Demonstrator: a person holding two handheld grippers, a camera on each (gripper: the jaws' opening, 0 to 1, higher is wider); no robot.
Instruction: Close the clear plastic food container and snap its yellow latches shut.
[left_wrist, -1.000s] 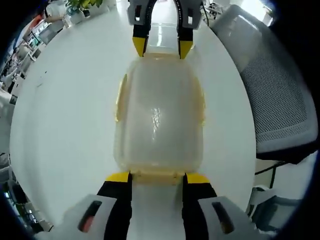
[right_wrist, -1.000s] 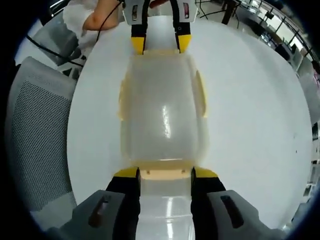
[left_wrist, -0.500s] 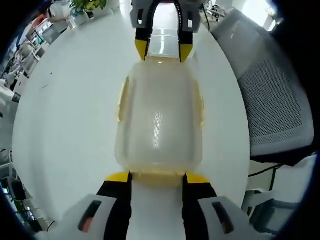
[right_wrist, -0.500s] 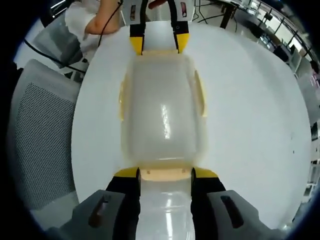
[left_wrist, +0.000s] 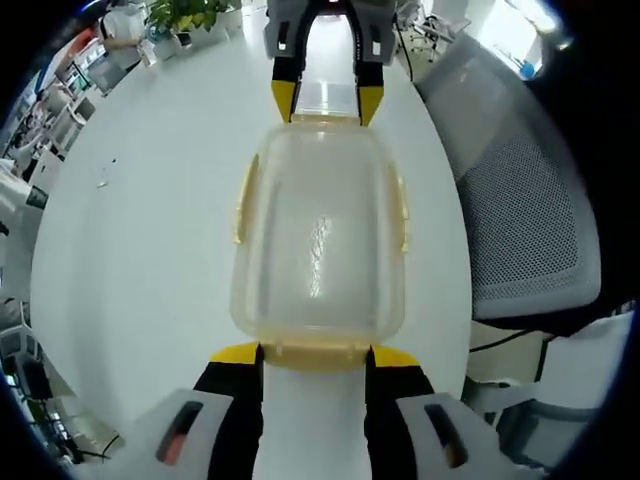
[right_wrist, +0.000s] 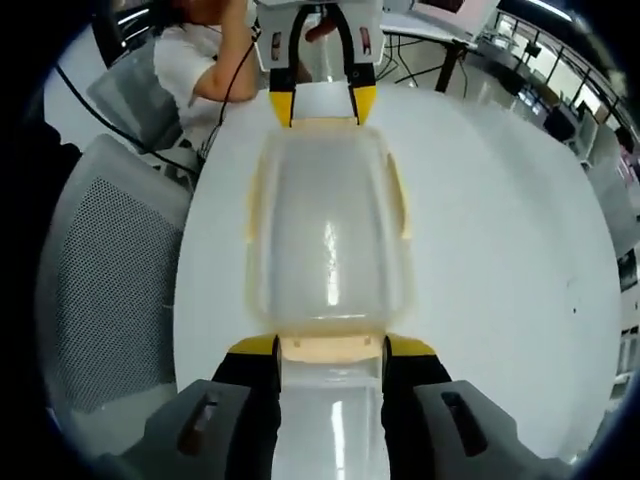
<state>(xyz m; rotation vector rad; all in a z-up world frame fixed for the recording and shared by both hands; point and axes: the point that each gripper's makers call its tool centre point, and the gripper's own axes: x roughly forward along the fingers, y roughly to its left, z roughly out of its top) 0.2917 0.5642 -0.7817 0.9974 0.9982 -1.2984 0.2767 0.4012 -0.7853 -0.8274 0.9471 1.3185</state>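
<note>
Now container lengthwise between 2 grippers, jaws at each end

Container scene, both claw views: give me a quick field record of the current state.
container: clear plastic food container, lid on top
latches: yellow latches on the long sides, locked or not cannot be told
left claw: left claw straddles the near end latch, jaws apart
right claw: right claw straddles the opposite end latch, jaws apart
surface: white round table
nearby: grey mesh chair beside the table
</note>
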